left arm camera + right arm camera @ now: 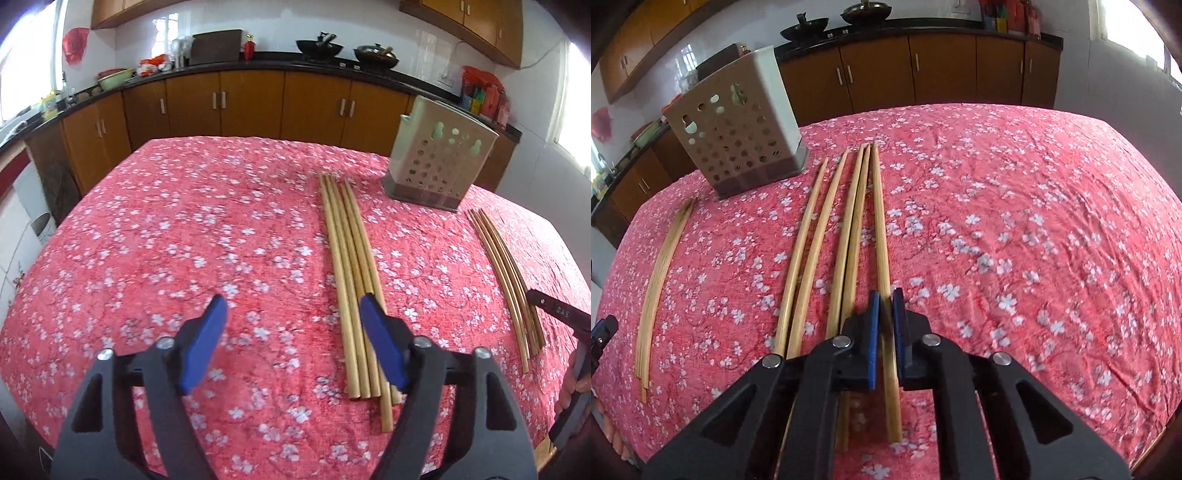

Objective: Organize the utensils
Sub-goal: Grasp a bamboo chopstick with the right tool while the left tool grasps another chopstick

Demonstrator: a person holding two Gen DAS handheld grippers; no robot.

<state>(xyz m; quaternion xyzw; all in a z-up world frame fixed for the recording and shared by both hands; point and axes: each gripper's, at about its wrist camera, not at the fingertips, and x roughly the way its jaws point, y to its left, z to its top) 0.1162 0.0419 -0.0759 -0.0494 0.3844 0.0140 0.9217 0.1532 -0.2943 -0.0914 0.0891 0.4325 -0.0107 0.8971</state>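
Several wooden chopsticks [351,266] lie side by side on the red flowered tablecloth [184,240]. My left gripper [293,306] is open above the cloth, its right pad over the near ends of this bundle. A second group of chopsticks [827,236] lies in front of my right gripper [884,299], which is shut on the rightmost chopstick [881,221]. That group also shows at the right of the left wrist view [506,273]. A white perforated utensil holder [439,155] stands upright at the far side; it also shows in the right wrist view [738,125].
The first bundle shows at the left of the right wrist view [661,273]. Brown kitchen cabinets [251,103] with a black counter run behind the table. Woks [319,46] sit on the counter. The right gripper's body [565,317] enters the left wrist view at right.
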